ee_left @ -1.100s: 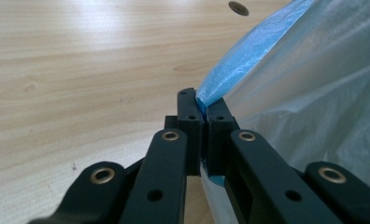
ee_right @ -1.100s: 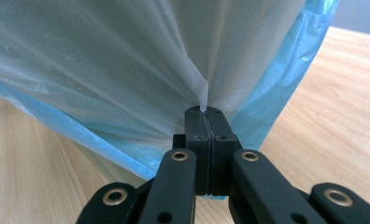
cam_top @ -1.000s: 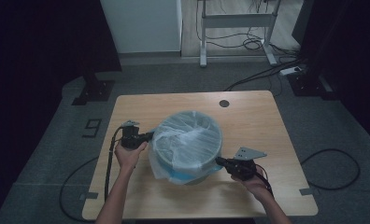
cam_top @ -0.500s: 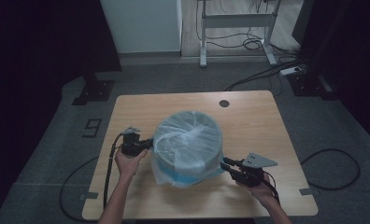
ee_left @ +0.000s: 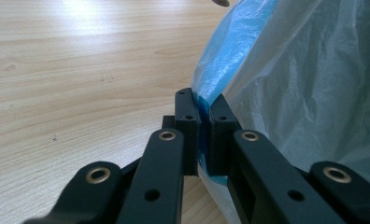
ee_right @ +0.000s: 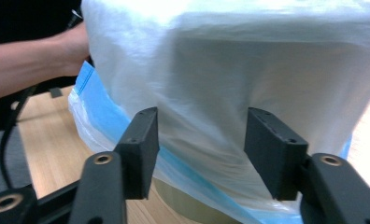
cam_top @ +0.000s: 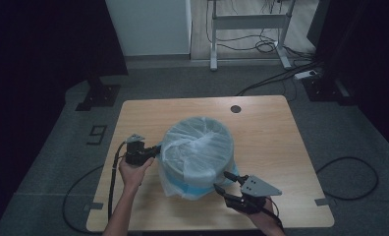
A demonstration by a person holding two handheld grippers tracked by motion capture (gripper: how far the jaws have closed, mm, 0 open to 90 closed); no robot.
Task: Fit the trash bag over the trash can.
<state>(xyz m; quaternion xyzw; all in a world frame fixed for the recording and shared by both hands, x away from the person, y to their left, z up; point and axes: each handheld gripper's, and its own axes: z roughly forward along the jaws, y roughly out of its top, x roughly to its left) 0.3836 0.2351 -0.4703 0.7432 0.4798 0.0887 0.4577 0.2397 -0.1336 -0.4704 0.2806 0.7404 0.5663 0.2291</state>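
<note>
A round bin (cam_top: 198,150) stands on the wooden table (cam_top: 261,128), covered by a translucent white plastic bag (cam_top: 202,142) with a blue hem (cam_top: 197,189). My left gripper (cam_top: 155,151) is at the bin's left side, shut on the bag's blue hem (ee_left: 202,105). My right gripper (cam_top: 224,181) sits at the bin's front right, open, its jaws just short of the bag (ee_right: 230,84) with the blue hem (ee_right: 174,163) between and below them. A forearm (ee_right: 29,65) shows behind the bag in the right gripper view.
A small dark round grommet (cam_top: 236,108) lies near the table's far edge. Cables trail off the table's left front corner (cam_top: 115,172) and across the floor (cam_top: 349,172). A desk frame (cam_top: 246,34) stands beyond the table.
My right gripper has let go of the bag, opened and drawn back toward the front edge. The left gripper keeps its hold on the hem.
</note>
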